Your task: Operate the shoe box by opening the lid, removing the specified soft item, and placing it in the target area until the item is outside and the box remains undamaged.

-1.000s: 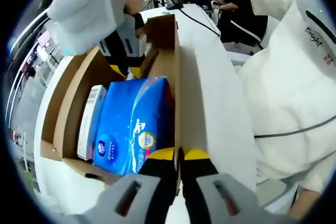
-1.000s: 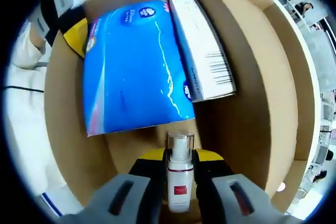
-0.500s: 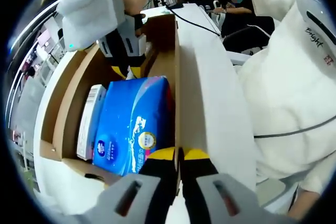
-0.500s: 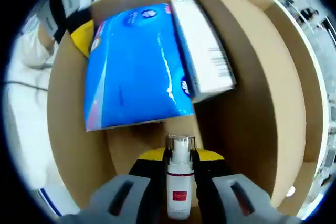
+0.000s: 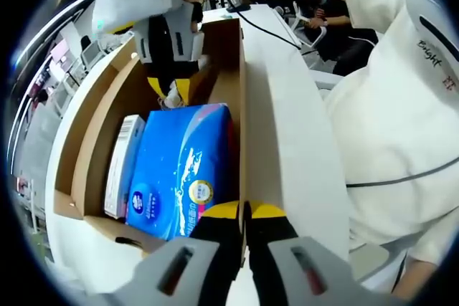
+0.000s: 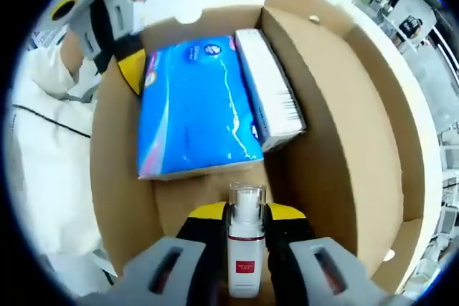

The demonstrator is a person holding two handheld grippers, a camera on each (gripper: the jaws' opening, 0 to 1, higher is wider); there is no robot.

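tissue pack (image 6: 195, 109) in shoe box (image 6: 341, 134) | carton (image 6: 267, 87) beside pack

The left gripper (image 5: 244, 213) pinches the side wall of the open shoe box (image 5: 242, 105) between closed jaws, a blue soft pack (image 5: 183, 166) and white carton (image 5: 122, 163) lying just inside, with the right gripper (image 5: 171, 91) hovering over the far end.
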